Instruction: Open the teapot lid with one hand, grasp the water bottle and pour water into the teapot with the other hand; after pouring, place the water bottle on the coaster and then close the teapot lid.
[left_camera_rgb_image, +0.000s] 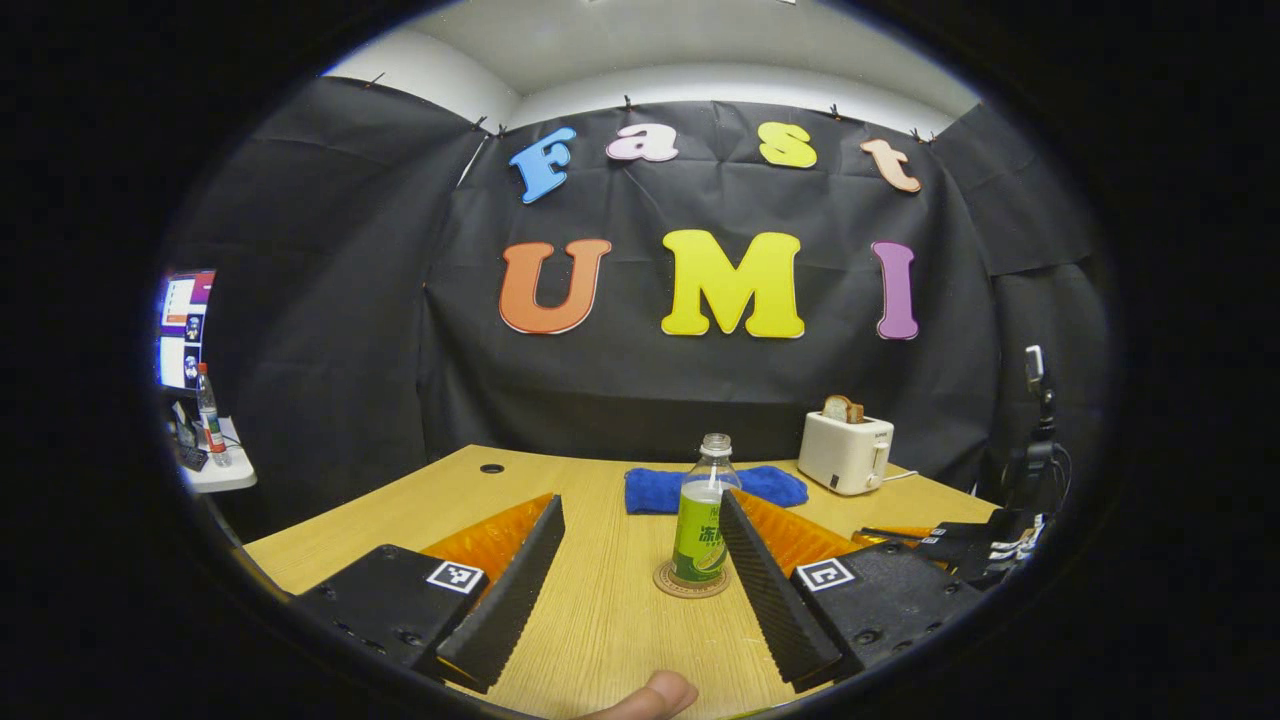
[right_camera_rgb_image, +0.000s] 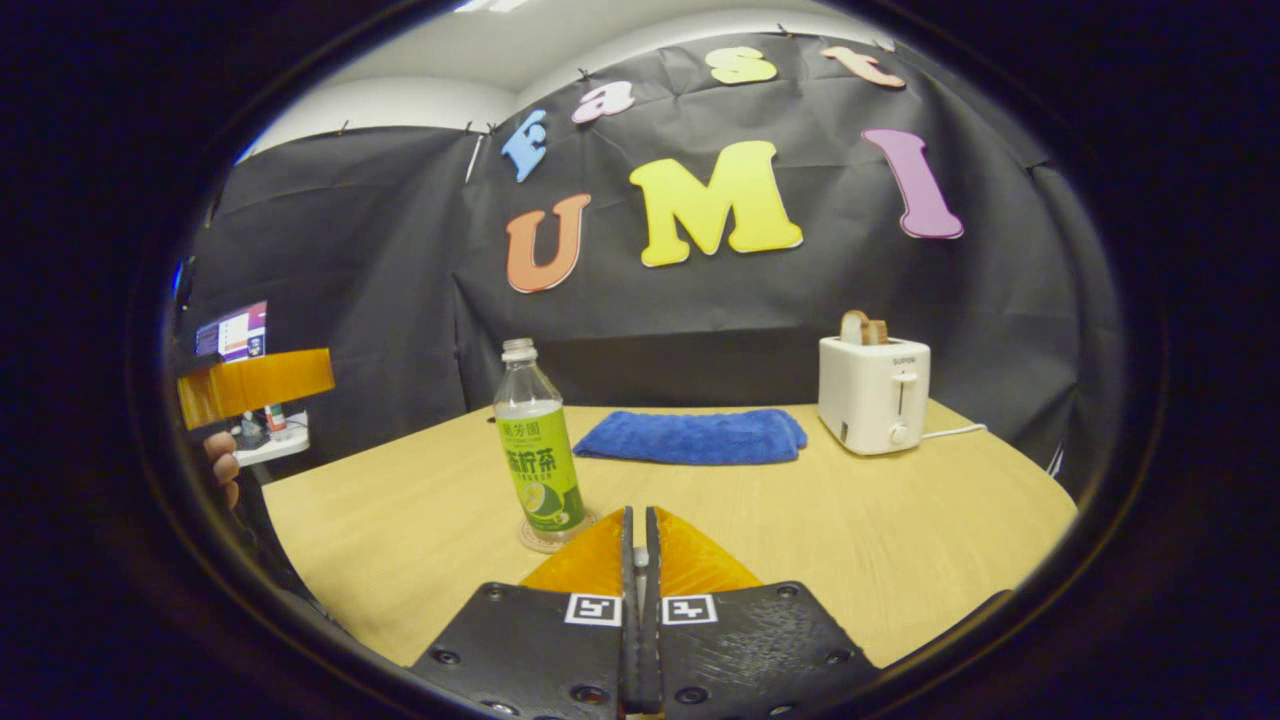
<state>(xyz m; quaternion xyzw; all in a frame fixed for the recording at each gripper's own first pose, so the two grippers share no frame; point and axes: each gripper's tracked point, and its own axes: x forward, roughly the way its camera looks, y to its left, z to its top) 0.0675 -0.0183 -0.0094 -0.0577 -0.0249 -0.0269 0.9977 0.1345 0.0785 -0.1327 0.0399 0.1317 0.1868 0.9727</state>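
Note:
A clear water bottle (left_camera_rgb_image: 700, 520) with a green label and no cap stands upright on a round coaster (left_camera_rgb_image: 690, 586) in the middle of the wooden table (left_camera_rgb_image: 600, 620). My left gripper (left_camera_rgb_image: 638, 505) is open, and the bottle stands just beyond its right finger, partly hidden by it. In the right gripper view the same bottle (right_camera_rgb_image: 540, 450) stands on the coaster (right_camera_rgb_image: 545, 540), ahead and to the left of my right gripper (right_camera_rgb_image: 640, 515), which is shut with nothing held. The right gripper (left_camera_rgb_image: 960, 545) lies low at the right in the left gripper view.
A folded blue towel (right_camera_rgb_image: 692, 437) lies behind the bottle, with a white toaster (right_camera_rgb_image: 874, 392) holding bread to its right. A side desk with a screen (left_camera_rgb_image: 185, 330) sits far left, and a stand (left_camera_rgb_image: 1035, 450) rises at the right. A thumb (left_camera_rgb_image: 650, 695) shows at the bottom.

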